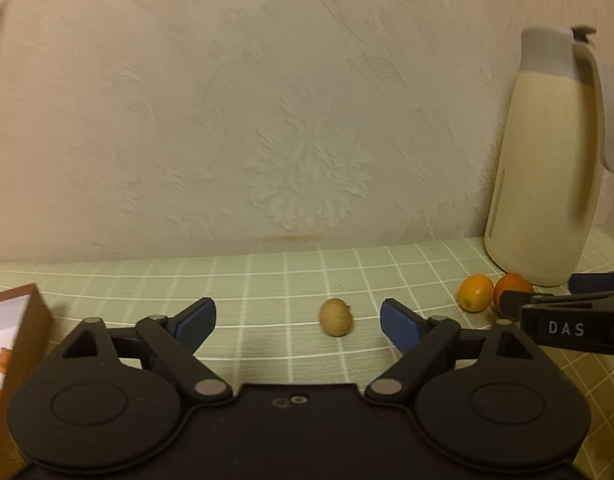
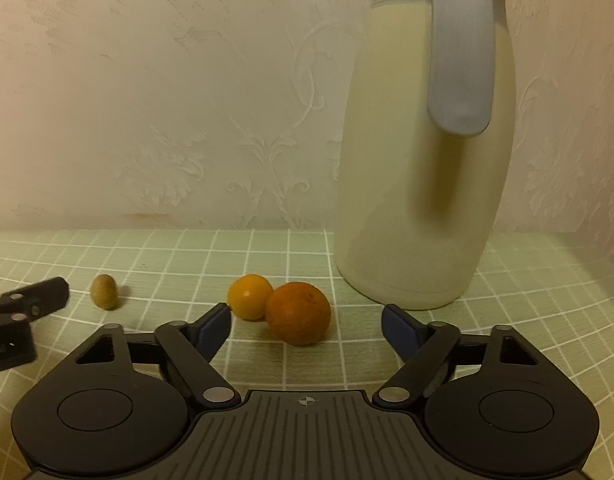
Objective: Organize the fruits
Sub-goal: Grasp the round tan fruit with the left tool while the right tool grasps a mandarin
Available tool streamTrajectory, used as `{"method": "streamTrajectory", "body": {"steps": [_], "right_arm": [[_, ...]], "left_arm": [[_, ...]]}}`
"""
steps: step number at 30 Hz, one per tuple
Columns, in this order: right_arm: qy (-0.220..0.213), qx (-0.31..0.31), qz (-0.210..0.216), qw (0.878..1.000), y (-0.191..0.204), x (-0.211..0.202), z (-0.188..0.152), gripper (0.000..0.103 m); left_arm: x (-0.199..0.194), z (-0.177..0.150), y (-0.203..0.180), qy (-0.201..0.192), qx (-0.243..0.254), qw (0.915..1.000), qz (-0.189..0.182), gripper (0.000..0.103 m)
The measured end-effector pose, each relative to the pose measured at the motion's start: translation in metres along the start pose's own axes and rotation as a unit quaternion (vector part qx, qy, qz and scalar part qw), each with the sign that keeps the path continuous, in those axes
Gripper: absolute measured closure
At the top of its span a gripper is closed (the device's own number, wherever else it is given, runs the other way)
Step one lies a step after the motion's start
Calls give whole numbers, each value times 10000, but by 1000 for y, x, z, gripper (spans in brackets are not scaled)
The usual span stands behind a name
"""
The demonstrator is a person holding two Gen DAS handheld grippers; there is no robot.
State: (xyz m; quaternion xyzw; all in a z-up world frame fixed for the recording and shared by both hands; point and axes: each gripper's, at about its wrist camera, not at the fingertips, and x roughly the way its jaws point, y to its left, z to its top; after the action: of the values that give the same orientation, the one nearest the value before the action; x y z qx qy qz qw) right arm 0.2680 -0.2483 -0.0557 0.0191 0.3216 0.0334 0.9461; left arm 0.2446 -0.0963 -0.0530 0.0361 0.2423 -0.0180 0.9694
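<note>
Fruit lined up ahead of both grippers

Fruit lay loose on the green checked tablecloth (image 2: 187,248): a small tan oval fruit (image 1: 336,317), a yellow-orange round citrus (image 2: 250,296) touching a darker orange tangerine (image 2: 298,313), both just beside the cream plastic jug (image 2: 419,184). Your left gripper (image 1: 298,318) stood with jaws apart and nothing between them, the tan fruit just ahead, slightly right of centre. Your right gripper (image 2: 305,326) was likewise apart and empty, the tangerine at its mouth. To close well, you needed each fruit centred between the pads, and the tangerine taken without nudging its neighbour.
</note>
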Motion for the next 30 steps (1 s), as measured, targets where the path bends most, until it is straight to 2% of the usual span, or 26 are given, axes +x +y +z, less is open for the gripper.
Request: {"method": "streamTrajectory", "body": {"steps": [5, 12, 17, 19, 20, 23, 27, 30], "right_arm": [[99, 24, 32, 9999, -3, 14, 4, 34], [243, 42, 95, 9997, -5, 25, 2, 42], [237, 80, 148, 9996, -6, 29, 3, 45], [237, 95, 188, 9995, -6, 28, 4, 50], [241, 97, 200, 9995, -5, 29, 5, 56], [262, 107, 258, 9993, -5, 30, 5, 60], [265, 145, 268, 9992, -4, 27, 5, 61], [273, 147, 278, 9991, -4, 24, 4, 61]], "left_arm": [[22, 2, -7, 226, 34, 9997, -41, 33], [46, 4, -11, 521, 17, 9984, -198, 53], [57, 3, -15, 625, 43, 9978, -210, 56], [61, 2, -17, 658, 51, 9976, -231, 56], [63, 1, -18, 681, 72, 9974, -224, 56], [67, 2, -21, 702, 54, 9971, -273, 66], [68, 3, -24, 699, 87, 9969, -351, 87], [67, 4, -23, 699, 59, 9968, -374, 88]]}}
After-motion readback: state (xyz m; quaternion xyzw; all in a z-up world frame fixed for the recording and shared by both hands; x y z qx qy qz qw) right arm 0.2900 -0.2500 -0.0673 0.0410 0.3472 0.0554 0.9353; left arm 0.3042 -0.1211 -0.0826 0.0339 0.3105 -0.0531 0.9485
